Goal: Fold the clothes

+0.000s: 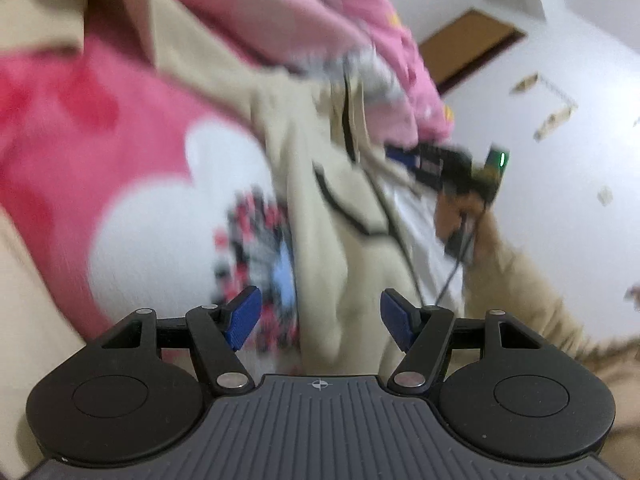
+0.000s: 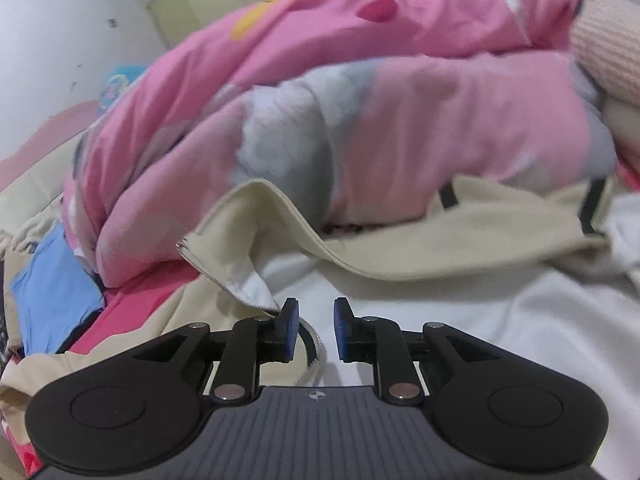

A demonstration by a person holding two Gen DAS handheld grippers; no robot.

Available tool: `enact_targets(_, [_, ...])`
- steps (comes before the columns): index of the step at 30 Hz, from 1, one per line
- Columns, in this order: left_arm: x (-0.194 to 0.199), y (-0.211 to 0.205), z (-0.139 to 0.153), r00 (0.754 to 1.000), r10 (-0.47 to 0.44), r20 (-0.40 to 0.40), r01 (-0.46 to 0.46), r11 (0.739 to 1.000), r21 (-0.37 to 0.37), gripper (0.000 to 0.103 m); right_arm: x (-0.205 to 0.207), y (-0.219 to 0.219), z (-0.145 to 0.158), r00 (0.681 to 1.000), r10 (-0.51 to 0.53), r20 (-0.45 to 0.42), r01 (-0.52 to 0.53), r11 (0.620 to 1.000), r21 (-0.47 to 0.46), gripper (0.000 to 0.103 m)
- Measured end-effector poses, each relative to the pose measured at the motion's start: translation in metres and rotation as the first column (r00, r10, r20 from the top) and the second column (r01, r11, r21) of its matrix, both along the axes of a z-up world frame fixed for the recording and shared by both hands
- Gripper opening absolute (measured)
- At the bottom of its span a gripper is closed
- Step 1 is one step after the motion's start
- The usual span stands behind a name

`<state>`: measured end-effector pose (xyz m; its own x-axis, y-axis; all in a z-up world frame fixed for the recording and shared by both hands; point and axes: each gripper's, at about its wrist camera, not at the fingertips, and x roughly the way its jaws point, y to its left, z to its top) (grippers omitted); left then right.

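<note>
A beige garment (image 1: 360, 240) with black trim lies crumpled in front of my left gripper (image 1: 320, 316), which is open with nothing between its blue pads. In the right wrist view the same beige garment (image 2: 440, 248) lies across a white garment (image 2: 500, 340), its hemmed corner (image 2: 224, 256) lifted. My right gripper (image 2: 316, 328) hovers low over the white cloth. Its pads stand a small gap apart, open, and the beige hem runs just behind the left finger (image 2: 289, 328) without being pinched.
A bulky pink quilt (image 2: 360, 80) is heaped behind the clothes. Under them lies a red sheet (image 1: 60, 140) with a white print. A blue cloth (image 2: 52, 292) lies at the left. A hand (image 1: 456, 208) in a beige sleeve holds a dark device (image 1: 452, 168) with a green light.
</note>
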<state>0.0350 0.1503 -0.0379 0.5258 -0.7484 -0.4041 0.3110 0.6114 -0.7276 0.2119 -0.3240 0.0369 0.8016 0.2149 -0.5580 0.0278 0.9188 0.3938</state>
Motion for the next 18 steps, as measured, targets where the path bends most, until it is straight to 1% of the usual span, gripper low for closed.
enact_targets(2, [0.018, -0.004, 0.011, 0.999, 0.016, 0.042, -0.017, 1.000, 0.020, 0.066, 0.011, 0.003, -0.004, 1.000, 0.022, -0.020, -0.023, 1.000, -0.013, 0.020])
enact_targets(4, [0.039, -0.015, 0.022, 0.997, 0.022, 0.079, -0.027, 0.998, 0.054, 0.066, 0.026, 0.007, -0.014, 0.997, 0.031, -0.067, -0.034, 0.998, -0.052, 0.020])
enact_targets(8, [0.083, -0.035, 0.030, 0.992, 0.035, 0.125, -0.053, 0.988, 0.143, 0.066, 0.071, 0.006, -0.025, 0.994, -0.050, -0.097, 0.032, 0.984, -0.174, 0.019])
enact_targets(9, [0.097, -0.041, 0.032, 0.991, 0.038, 0.130, -0.059, 0.985, 0.163, 0.066, 0.084, 0.004, -0.026, 0.994, -0.072, -0.084, 0.054, 0.978, -0.200, 0.019])
enact_targets(11, [0.124, -0.053, 0.035, 0.989, 0.043, 0.141, -0.072, 0.977, 0.202, 0.066, 0.106, -0.001, -0.017, 0.995, -0.101, 0.005, 0.100, 0.969, -0.228, 0.019])
enact_targets(13, [0.147, -0.064, 0.034, 0.987, 0.058, 0.152, -0.092, 0.968, 0.234, 0.066, 0.125, -0.007, -0.013, 0.992, -0.107, 0.065, 0.119, 0.969, -0.218, 0.019])
enact_targets(15, [0.167, -0.075, 0.032, 0.984, 0.076, 0.164, -0.118, 0.958, 0.262, 0.066, 0.140, -0.009, -0.016, 0.992, -0.107, 0.070, 0.120, 0.968, -0.219, 0.019])
enact_targets(18, [0.180, -0.080, 0.024, 0.980, 0.108, 0.169, -0.151, 0.950, 0.271, 0.066, 0.140, -0.003, -0.018, 0.997, -0.058, 0.059, 0.073, 0.957, -0.281, 0.021])
